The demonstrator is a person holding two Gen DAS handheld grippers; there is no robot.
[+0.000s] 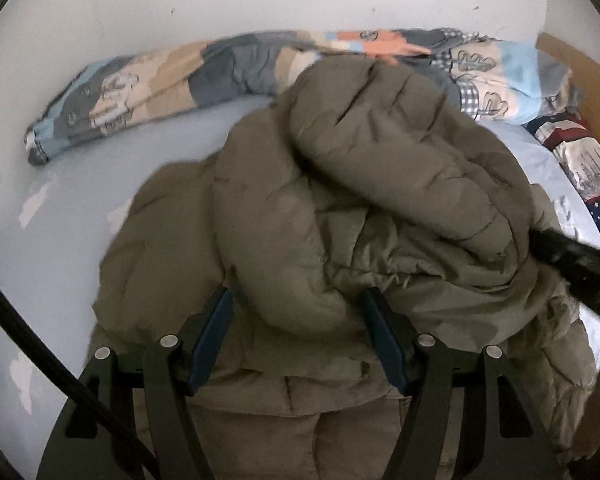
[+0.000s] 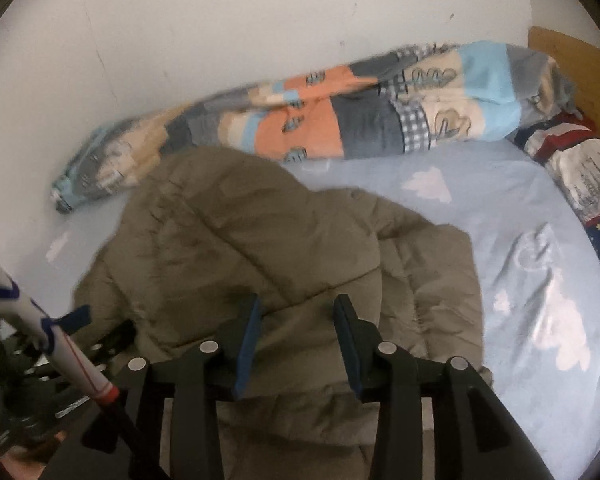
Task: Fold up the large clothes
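A patchwork quilt (image 2: pixel 300 128) lies rolled along the far edge of the bed, against the white wall (image 2: pixel 220 20); its left end reaches toward the far left corner. An olive puffer jacket (image 2: pixel 240 248) lies bunched on the pale blue cloud-print sheet (image 2: pixel 540 280), toward the near edge and left of the middle. The left gripper (image 1: pixel 298 304) stands fairly wide, a padded fold of the jacket bulging between its blue pads, which do not visibly press on it; the right gripper (image 2: pixel 296 308) stands narrower, parted over the jacket, gripping nothing. A starred pillow (image 2: pixel 580 176) sits at the right edge by the wooden headboard (image 2: pixel 572 64).
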